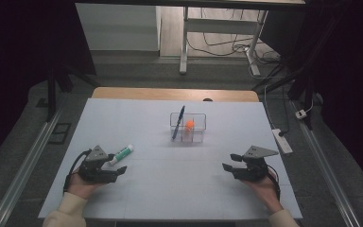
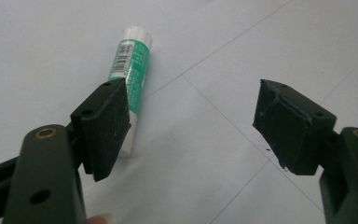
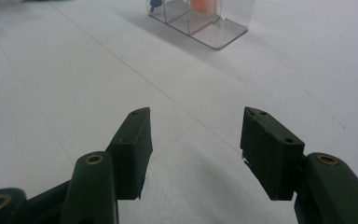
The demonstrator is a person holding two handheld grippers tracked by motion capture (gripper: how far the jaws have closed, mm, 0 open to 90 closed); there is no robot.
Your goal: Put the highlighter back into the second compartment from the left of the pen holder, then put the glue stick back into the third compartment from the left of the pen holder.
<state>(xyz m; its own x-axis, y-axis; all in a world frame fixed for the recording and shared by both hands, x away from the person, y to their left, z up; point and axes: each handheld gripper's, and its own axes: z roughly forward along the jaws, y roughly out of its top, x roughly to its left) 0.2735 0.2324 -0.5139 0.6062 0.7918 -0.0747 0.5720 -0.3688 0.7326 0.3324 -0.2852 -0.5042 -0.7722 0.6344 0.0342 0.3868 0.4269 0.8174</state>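
The tabletop [image 1: 151, 189] is a pale white-grey surface scored by thin seam lines. A green-and-white tube [image 1: 121, 153] lies flat on it at the near left. Toward the far middle stands a clear compartmented organiser [image 1: 188, 127], holding a blue pen upright and an orange item.

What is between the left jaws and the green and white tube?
Nothing visible. The left gripper has its jaws open over bare table, and the green and white tube lies flat just beyond and beside one jaw, partly hidden behind it. The clear organizer box sits farther off, apart.
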